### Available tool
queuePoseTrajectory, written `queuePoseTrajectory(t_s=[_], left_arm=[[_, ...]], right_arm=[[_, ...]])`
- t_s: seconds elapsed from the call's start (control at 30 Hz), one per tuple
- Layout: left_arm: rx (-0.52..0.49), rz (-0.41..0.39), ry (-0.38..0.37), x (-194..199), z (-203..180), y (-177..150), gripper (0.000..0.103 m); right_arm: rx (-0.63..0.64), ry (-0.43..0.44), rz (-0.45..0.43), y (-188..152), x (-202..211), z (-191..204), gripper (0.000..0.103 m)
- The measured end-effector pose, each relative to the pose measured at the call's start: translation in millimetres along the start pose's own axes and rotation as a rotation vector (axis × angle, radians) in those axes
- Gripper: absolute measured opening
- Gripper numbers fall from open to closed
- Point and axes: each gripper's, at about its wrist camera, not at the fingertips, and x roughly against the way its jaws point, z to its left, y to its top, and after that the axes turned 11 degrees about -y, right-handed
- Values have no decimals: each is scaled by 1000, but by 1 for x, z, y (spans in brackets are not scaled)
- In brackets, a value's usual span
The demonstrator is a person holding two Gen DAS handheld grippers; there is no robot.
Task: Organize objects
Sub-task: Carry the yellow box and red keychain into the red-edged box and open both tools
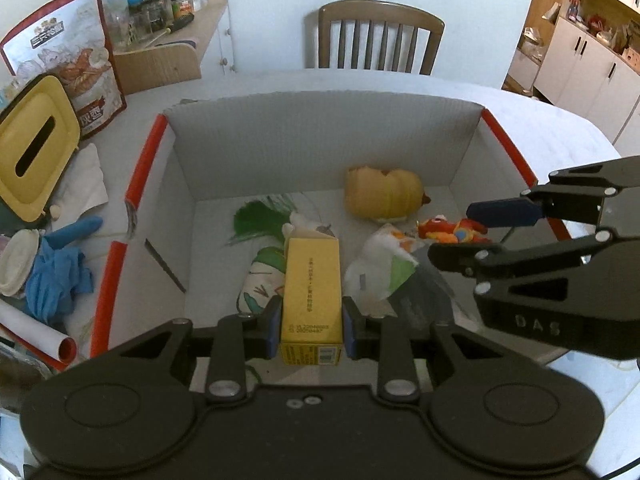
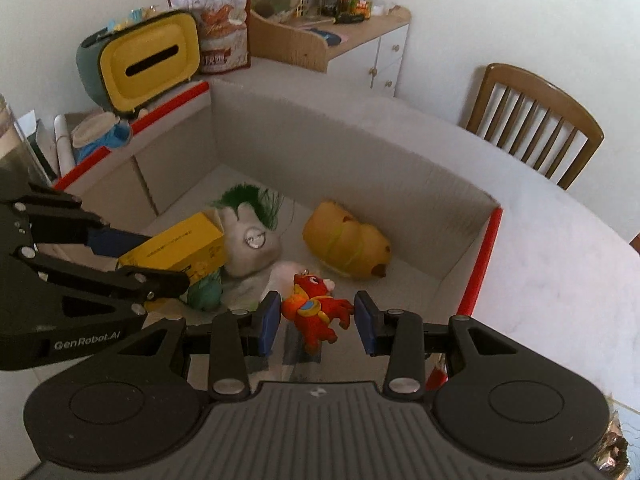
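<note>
Here the left gripper [image 1: 310, 326] pinches the yellow carton [image 1: 311, 288] over the cardboard box [image 1: 320, 136], its long axis running forward; the right gripper [image 2: 316, 322] is spread around the red toy [image 2: 316, 312] inside, jaws apart from it

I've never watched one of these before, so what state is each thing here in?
left gripper: shut on the yellow carton
yellow carton: held over the box
right gripper: open around the red toy
red toy: ungripped
cardboard box: open
</note>
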Motion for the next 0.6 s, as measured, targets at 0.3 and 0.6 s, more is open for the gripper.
queuePoseTrajectory(t_s=[0.3,0.6], left_arm=[[-5,31,-15,-6,-4,0,29],[-4,49,-28,-7,-9,-4,33]], right_arm=[[-43,38,1,-3,1,-7,41],[-91,71,-35,-10,20,-21,56]])
